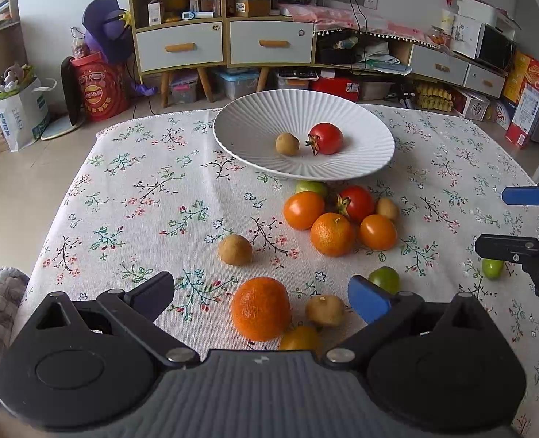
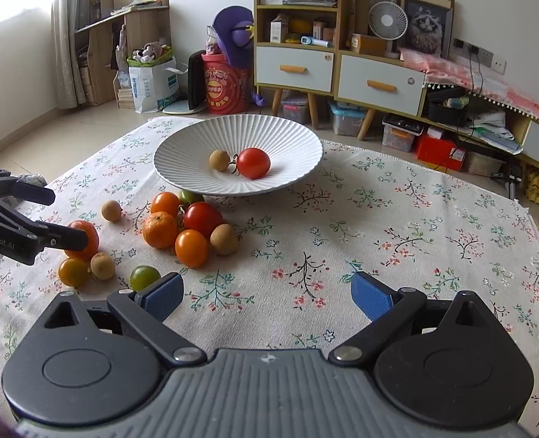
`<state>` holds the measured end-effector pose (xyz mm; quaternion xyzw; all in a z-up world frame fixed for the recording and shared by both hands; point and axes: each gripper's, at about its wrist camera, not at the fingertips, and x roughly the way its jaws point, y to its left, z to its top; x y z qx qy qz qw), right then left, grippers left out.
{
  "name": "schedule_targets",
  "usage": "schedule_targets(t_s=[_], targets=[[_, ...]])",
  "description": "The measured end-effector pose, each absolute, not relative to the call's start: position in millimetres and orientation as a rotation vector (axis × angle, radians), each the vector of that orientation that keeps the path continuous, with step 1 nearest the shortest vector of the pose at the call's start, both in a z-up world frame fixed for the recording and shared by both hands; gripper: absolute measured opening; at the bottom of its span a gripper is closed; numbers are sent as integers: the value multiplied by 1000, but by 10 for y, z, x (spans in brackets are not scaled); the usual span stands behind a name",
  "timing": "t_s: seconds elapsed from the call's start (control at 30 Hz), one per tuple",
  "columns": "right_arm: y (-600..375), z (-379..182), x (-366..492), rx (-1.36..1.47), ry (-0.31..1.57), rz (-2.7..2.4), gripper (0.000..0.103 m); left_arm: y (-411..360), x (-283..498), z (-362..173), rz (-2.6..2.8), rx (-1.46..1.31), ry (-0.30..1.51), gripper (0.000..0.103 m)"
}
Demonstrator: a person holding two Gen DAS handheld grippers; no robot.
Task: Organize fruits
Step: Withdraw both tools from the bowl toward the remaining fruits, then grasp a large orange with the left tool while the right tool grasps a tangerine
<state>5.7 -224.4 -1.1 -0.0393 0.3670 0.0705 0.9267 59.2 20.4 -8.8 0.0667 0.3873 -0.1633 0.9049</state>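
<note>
worktop [image 1: 160, 197]: floral cloth, carries plate and loose fruit.
plate [image 1: 371, 138]: far centre, collecting dish; already holds red tomato [image 1: 326, 138] and one longan [image 1: 287, 143], touching or nearly.
main cluster [image 1: 337, 219]: just in front of plate, not yet sorted.
mandarin [image 1: 260, 308]: nearest, between jaws of left gripper [image 1: 260, 297]; wide open, touching nothing.
right gripper [image 2: 267, 294]: wide open, empty, bare cloth between jaws.

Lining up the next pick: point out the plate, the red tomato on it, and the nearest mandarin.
plate [image 1: 254, 116], left wrist view, bare far wall
red tomato [image 1: 327, 138], left wrist view, its middle
mandarin [image 1: 260, 308], left wrist view, its middle
</note>
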Motion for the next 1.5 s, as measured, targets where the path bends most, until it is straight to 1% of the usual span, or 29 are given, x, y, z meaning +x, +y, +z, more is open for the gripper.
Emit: schedule_targets(t_s=[0.37,0.47,0.5,0.6,0.67,0.77,0.83,0.87,0.93,0.97,1.03,1.2,1.37,1.4,1.5], targets=[[-2067,-102,-175,-112,732,213,100,411,524,-215,-316,83,825,100],[-1988,-112,-163,-124,726,239,100,460,544,-235,-317,50,823,99],[-1967,-112,-155,-125,723,248,98,471,556,-241,-322,40,825,95],[-1904,-106,-123,-116,712,286,92,497,603,-272,-350,3,850,78],[-1863,-101,-93,-104,706,311,89,510,619,-304,-371,-29,864,74],[-1784,-90,-56,-106,691,331,83,518,633,-320,-401,-61,874,64],[-1735,-93,-34,-116,684,340,77,502,643,-322,-415,-67,879,55],[-1712,-95,-23,-122,684,347,75,497,645,-323,-418,-67,880,53],[-1669,-96,5,-131,683,362,69,490,652,-319,-422,-67,882,45],[-1646,-101,26,-132,687,370,67,482,654,-320,-422,-67,882,44],[-1605,-110,82,-129,696,379,57,470,664,-319,-412,-63,883,38],[-1517,-133,212,-120,723,387,49,450,679,-289,-385,-52,893,37],[-1456,-200,305,-134,760,359,47,441,671,-250,-371,-6,889,37],[-1454,-214,311,-135,760,358,44,444,669,-243,-372,-5,889,37],[-1428,-236,335,-136,754,352,41,438,666,-216,-367,4,885,37]])
